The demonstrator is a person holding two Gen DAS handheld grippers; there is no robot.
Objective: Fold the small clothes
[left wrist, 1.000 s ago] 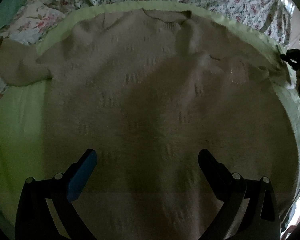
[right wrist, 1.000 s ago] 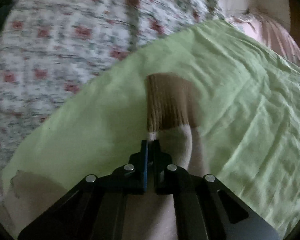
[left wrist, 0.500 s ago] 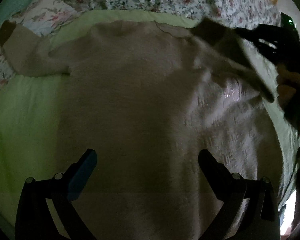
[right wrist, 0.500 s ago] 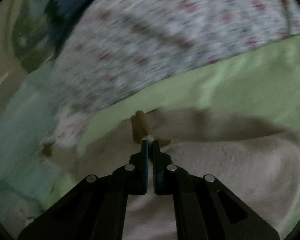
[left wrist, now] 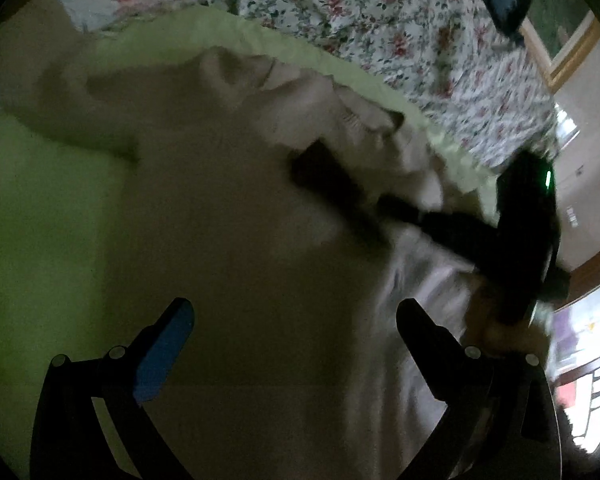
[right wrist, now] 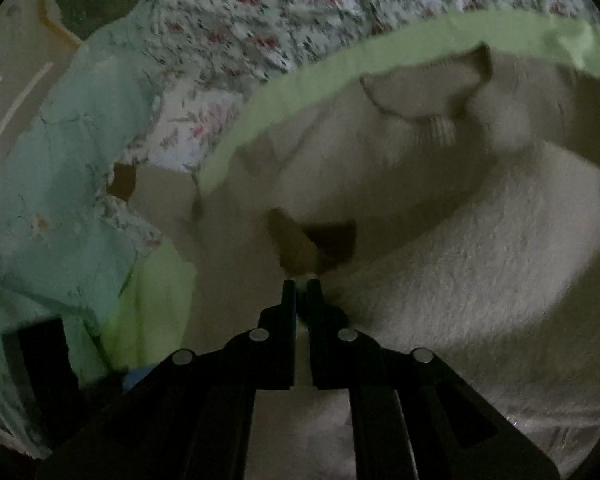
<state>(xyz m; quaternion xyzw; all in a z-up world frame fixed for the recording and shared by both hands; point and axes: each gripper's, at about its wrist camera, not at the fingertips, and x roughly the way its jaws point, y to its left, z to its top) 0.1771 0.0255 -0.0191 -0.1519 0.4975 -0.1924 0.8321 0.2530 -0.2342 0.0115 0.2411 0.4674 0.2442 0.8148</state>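
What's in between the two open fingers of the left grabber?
Only the beige sweater, lying flat on the green sheet. The left gripper is open and holds nothing. That shows in the left wrist view.

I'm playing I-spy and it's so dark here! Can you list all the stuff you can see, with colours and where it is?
sweater: one, beige, spread on the green sheet; its brown-cuffed sleeve is pulled across the body.
green sheet: one, light green, under the sweater.
flowery bedspread: one, white with red flowers, beyond the sheet.
mint cloth: one, pale green, left of the bedspread.
picture frame: one, gold-edged, on the wall.
left gripper: black with a blue pad, open above the sweater.
right gripper: black, shut on the sleeve near the cuff.
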